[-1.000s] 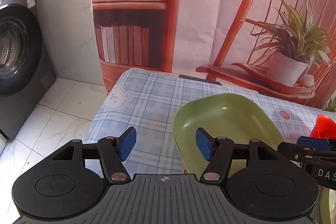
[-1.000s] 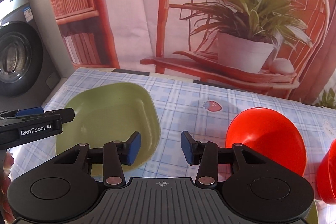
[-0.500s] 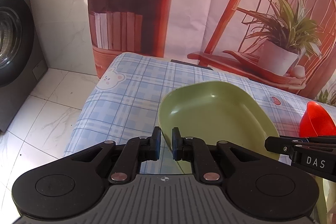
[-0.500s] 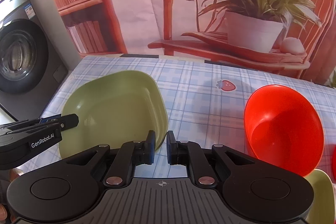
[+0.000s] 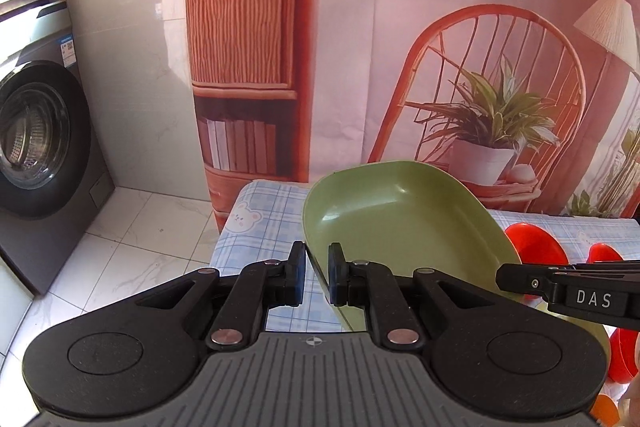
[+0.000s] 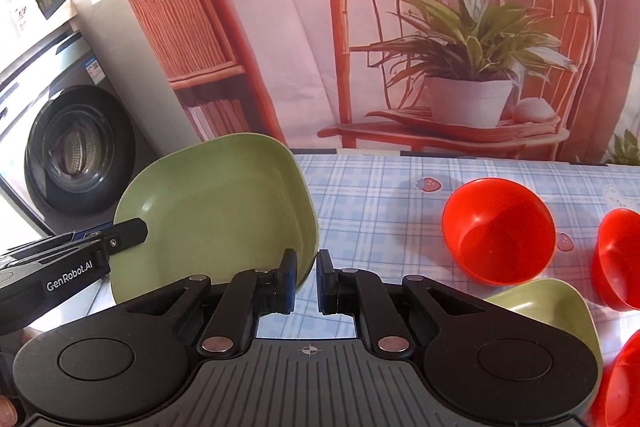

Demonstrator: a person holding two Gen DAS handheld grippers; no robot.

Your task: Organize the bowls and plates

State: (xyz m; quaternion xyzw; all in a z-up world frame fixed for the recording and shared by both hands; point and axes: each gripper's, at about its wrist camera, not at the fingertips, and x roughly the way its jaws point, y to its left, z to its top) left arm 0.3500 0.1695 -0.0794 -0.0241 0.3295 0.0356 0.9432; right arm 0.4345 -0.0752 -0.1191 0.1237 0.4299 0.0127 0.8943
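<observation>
Green plate (image 5: 404, 223), left wrist view: it sat raised off the desk (image 5: 260, 223) and tilted, its near rim running between the jaws of the left gripper (image 5: 316, 277), which were clenched on that rim at about 6 o'clock of the plate. The right gripper (image 5: 568, 293) reached in from 3 o'clock and met the plate's edge on that side. Judgement: two grips on opposite edges keep a wide, shallow plate from swinging. Two red bowls (image 5: 536, 247) rested on the checked cloth behind the plate at 3 o'clock. A washing machine (image 5: 36, 155) stood on the floor at 9 o'clock, and a printed backdrop (image 5: 460, 27) hung beyond the desk.

Right wrist view: the same green plate (image 6: 216, 215) filled the 9 o'clock half of the frame, lifted clear of the desk (image 6: 380, 195) and canted toward the camera. The right gripper (image 6: 306, 281) had its jaws clamped on the plate's lower right rim; the left gripper (image 6: 80, 253) pinched the opposite edge from 9 o'clock. Red bowls (image 6: 498, 231) stood well apart at 3 o'clock, with a second green dish (image 6: 560, 311) near them at 4 o'clock. Judgement: the plate is in mid-carry, probably bound for that green dish so that like pieces stack together; the thin rim hold could slip if either hand twists.
</observation>
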